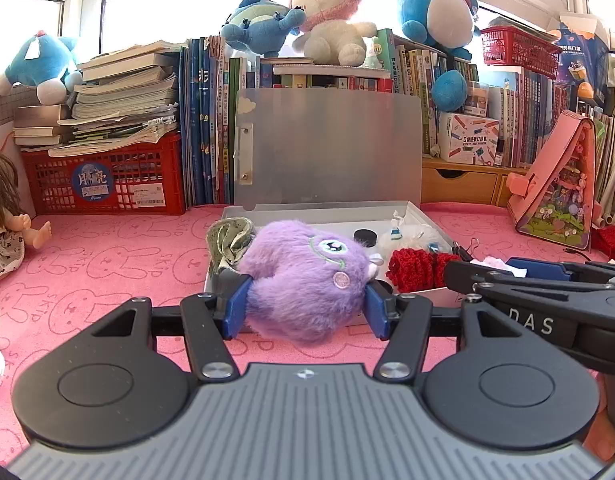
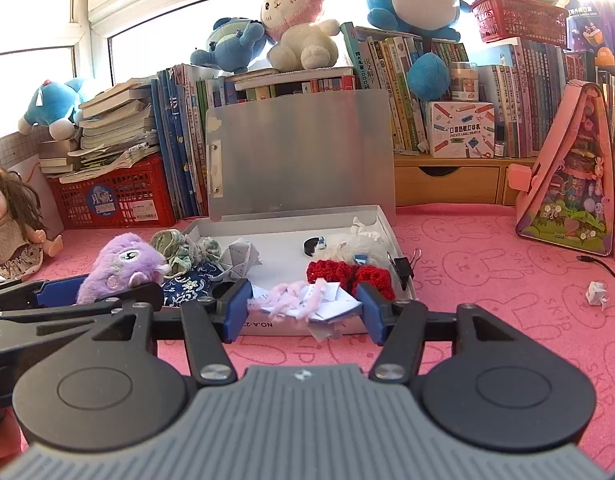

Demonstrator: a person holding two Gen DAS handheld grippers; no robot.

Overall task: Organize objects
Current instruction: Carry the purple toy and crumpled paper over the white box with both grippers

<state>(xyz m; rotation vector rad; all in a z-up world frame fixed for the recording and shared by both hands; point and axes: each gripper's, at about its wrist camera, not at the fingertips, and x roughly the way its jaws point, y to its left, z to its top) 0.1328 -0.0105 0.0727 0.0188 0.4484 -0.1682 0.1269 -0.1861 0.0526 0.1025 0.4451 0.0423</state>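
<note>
Box: the open white box (image 2: 381, 220) sits on the pink mat just ahead of both your grippers.
Purple toy: your left gripper (image 1: 305, 306) squeezes the fluffy purple toy (image 1: 303, 276) at the box's near left corner.
Paper and yarn: your right gripper (image 2: 305, 308) pinches the folded paper with pink yarn (image 2: 307, 302) over the box's front edge.

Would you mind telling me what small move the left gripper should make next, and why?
Probably ease the left gripper forward over the open box and let go there. It is shut on the purple plush toy, which sits at the box's near edge, and the box already holds other small things.
</note>
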